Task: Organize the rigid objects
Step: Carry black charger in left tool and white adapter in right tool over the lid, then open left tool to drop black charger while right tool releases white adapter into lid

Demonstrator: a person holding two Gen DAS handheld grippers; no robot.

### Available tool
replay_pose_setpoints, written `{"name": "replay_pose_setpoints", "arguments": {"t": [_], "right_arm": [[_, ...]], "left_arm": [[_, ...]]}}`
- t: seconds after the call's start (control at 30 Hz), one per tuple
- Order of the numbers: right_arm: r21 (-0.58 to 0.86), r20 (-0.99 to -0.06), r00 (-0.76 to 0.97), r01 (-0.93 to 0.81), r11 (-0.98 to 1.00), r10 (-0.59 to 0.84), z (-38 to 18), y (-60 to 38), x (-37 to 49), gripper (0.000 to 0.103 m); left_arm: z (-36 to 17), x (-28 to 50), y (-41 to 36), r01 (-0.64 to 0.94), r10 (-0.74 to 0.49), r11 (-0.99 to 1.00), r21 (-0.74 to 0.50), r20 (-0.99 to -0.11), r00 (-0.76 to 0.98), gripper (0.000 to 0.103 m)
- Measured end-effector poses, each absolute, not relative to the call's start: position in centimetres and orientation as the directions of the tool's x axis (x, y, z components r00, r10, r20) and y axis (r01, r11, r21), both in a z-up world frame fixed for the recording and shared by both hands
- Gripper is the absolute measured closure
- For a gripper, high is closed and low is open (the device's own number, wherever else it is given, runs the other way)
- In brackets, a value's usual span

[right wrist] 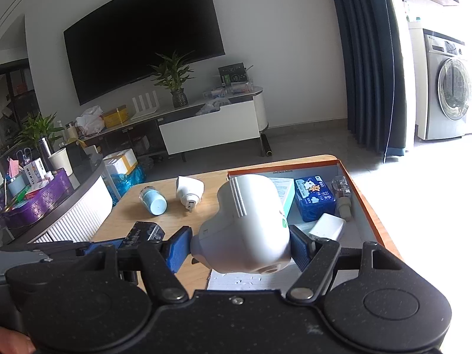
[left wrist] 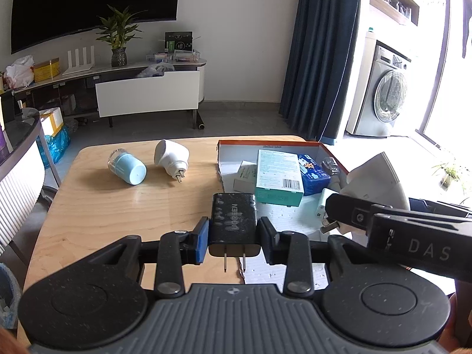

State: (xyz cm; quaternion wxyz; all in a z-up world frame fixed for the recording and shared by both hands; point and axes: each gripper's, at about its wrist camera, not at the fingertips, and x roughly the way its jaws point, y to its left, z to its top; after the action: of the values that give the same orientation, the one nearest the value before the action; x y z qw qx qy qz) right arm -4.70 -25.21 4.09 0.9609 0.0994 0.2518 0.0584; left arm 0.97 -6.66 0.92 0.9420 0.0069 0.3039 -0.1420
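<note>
My left gripper (left wrist: 233, 237) is shut on a black UGREEN charger (left wrist: 233, 221), prongs toward the camera, held at the left edge of the orange-rimmed box (left wrist: 329, 149). My right gripper (right wrist: 240, 249) is shut on a white plug-in device (right wrist: 247, 221) held above the box (right wrist: 365, 203); it also shows in the left wrist view (left wrist: 377, 177). On the wooden table (left wrist: 103, 206) lie a light blue cylinder (left wrist: 128, 168) and a second white plug-in device (left wrist: 171, 159), both left of the box.
Inside the box lie a teal carton (left wrist: 278, 177), a blue tissue pack (left wrist: 312, 174), a small white adapter (right wrist: 327, 225) and a clear bottle (right wrist: 342, 191). A dark counter with clutter (right wrist: 44, 194) stands left of the table.
</note>
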Motion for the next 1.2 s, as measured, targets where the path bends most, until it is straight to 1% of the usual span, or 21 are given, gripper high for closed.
{"name": "replay_pose_setpoints", "arguments": {"t": [0.8, 0.83, 0.87, 1.03, 1.2], "right_arm": [[0.239, -0.474, 0.877, 0.039, 0.970, 0.082, 3.5, -29.2, -5.3, 0.020], [0.239, -0.474, 0.877, 0.044, 0.970, 0.077, 3.5, -29.4, -5.3, 0.020], [0.240, -0.475, 0.877, 0.048, 0.970, 0.074, 3.4, -29.5, -5.4, 0.020], [0.246, -0.483, 0.873, 0.066, 0.967, 0.064, 3.1, -30.2, -5.2, 0.020], [0.248, -0.493, 0.868, 0.079, 0.965, 0.055, 2.7, -30.6, -4.9, 0.020]], "left_arm": [[0.2, 1.1, -11.1, 0.362, -0.327, 0.930, -0.061, -0.587, 0.741, 0.067], [0.2, 1.2, -11.2, 0.364, -0.328, 0.929, -0.060, -0.587, 0.740, 0.068], [0.2, 1.2, -11.4, 0.368, -0.331, 0.928, -0.060, -0.587, 0.739, 0.074], [0.0, 1.7, -12.2, 0.384, -0.343, 0.922, -0.058, -0.587, 0.734, 0.075], [-0.7, 2.3, -12.2, 0.379, -0.353, 0.921, -0.090, -0.606, 0.713, 0.075]]}}
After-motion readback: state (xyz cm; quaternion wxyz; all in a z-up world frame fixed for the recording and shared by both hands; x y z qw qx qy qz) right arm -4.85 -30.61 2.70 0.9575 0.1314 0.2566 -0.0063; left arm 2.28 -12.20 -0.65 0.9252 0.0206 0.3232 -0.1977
